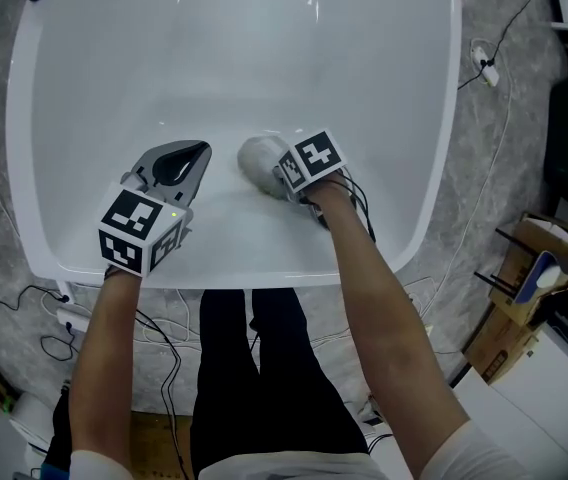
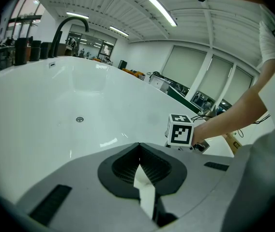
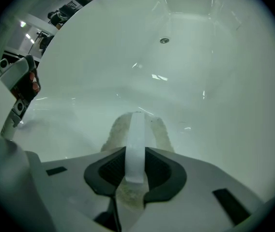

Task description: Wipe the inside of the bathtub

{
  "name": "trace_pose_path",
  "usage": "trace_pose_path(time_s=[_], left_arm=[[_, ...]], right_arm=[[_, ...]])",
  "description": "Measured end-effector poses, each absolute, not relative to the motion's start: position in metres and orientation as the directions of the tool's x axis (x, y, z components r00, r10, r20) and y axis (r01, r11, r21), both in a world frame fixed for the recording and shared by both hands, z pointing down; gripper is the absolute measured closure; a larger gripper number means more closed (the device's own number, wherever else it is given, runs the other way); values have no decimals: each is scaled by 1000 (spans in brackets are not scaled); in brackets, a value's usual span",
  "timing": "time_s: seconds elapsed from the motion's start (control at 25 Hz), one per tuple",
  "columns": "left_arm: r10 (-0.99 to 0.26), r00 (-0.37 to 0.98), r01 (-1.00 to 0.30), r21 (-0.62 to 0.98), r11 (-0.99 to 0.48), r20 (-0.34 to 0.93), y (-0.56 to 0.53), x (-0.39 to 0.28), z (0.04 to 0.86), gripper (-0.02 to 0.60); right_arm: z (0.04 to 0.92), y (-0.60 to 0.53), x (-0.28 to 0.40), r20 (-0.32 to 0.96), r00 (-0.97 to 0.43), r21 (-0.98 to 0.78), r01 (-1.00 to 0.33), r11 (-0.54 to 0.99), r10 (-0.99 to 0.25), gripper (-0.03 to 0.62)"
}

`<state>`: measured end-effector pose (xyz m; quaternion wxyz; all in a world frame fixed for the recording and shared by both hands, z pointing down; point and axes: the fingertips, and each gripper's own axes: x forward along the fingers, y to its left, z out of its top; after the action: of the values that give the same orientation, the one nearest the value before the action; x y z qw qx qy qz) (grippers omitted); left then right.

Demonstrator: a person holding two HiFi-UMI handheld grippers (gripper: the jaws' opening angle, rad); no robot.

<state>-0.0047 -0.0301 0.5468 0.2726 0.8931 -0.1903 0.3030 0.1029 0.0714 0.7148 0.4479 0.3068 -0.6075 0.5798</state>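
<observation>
Bathtub (image 1: 364, 88) floor: right tool (image 3: 136, 153), pinching the wiping pad (image 3: 162, 132), should press flat, stroking toward 12 o'clock; left tool (image 2: 138, 146) at 9 o'clock, pressed together, empty

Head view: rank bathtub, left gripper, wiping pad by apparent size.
1. bathtub
2. left gripper, nearer the camera
3. wiping pad, partly hidden under right claw; the order of 2 and 3 is unsure

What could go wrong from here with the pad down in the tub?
The right hand-held gripper pinches only the near end of the fuzzy pad, so a hard push on the glossy bathtub might tug it loose. The shut, empty left hand-held gripper sits close beside the pad; a leftward sweep could bump it.
</observation>
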Motion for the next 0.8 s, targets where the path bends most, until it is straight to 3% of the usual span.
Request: trace_pose_path(time_s=[0.8], left_arm=[[-196,734,-513,343,-787,650,-7,18,518,569]], right_arm=[[704,106,190,964,-206,-238,-950,200,168,494]])
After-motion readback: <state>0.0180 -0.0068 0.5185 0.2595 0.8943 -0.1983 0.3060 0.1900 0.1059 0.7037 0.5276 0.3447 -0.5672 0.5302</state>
